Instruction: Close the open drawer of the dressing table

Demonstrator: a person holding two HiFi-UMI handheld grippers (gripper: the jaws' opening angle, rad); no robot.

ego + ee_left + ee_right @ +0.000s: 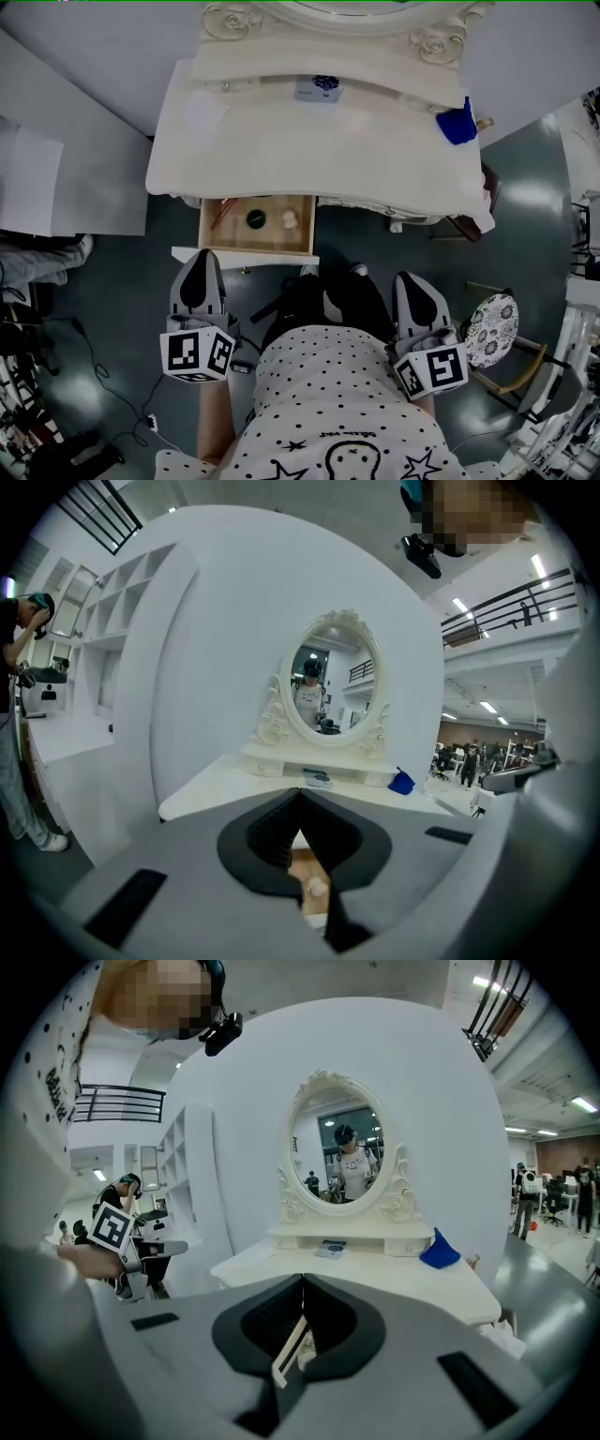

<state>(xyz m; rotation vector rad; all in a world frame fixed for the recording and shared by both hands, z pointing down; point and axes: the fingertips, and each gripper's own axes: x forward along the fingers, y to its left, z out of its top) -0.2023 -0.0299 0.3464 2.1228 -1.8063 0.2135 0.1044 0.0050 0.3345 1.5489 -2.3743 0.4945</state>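
Head view: 2 tools are held nearest, the left tool (201, 258) and the right tool (410, 278), each with jaws closed on nothing. Just beyond the left tool, the drawer (272, 239) is seen pulled open beneath the tabletop (319, 150).

Open room lies before the jutting drawer front (246, 255) — a stool (491, 328) stands well right.

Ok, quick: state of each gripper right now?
Left gripper: jaws closed, holding nothing.
Right gripper: jaws closed, holding nothing.
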